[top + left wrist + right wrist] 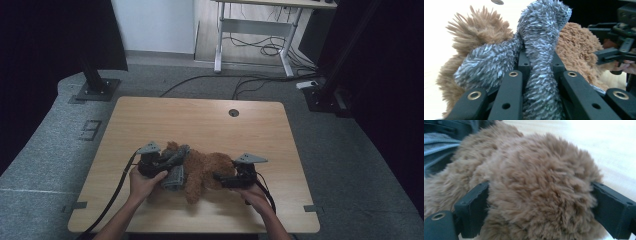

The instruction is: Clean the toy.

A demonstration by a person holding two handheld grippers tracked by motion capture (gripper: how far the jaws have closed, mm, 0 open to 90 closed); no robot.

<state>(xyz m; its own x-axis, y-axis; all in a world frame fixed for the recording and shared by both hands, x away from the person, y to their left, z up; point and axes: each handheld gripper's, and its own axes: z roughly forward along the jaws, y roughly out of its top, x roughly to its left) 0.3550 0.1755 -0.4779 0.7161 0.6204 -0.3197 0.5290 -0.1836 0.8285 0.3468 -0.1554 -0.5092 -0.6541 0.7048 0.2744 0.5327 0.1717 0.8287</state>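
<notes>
My left tongs are clamped tight on a strip of grey fuzzy cloth; in the left gripper view that strip runs straight up between the two black jaws, pinched there, and a second fold of the same cloth spreads off to one side across the brown fur. In the high view my left hand grips those tongs at the near-left part of the surface, with the grey cloth bunched just beside the jaws and lying against the left end of the toy.

The brown plush toy lies on its side in the near middle of the surface, between my two hands, its shaggy fur touching the grey cloth on the left (which end of the toy is which I cannot tell).

My right tongs stand wide apart. In the right gripper view a rounded brown lump of the toy sits between the jaws, and the fur brushes both inner faces, yet the pile there is not pressed flat, so I read this as no real grip. My right hand carries them at the near right, jaws pointing left into the toy's right end. The far half of the surface is bare wood with a small round cable hole.
</notes>
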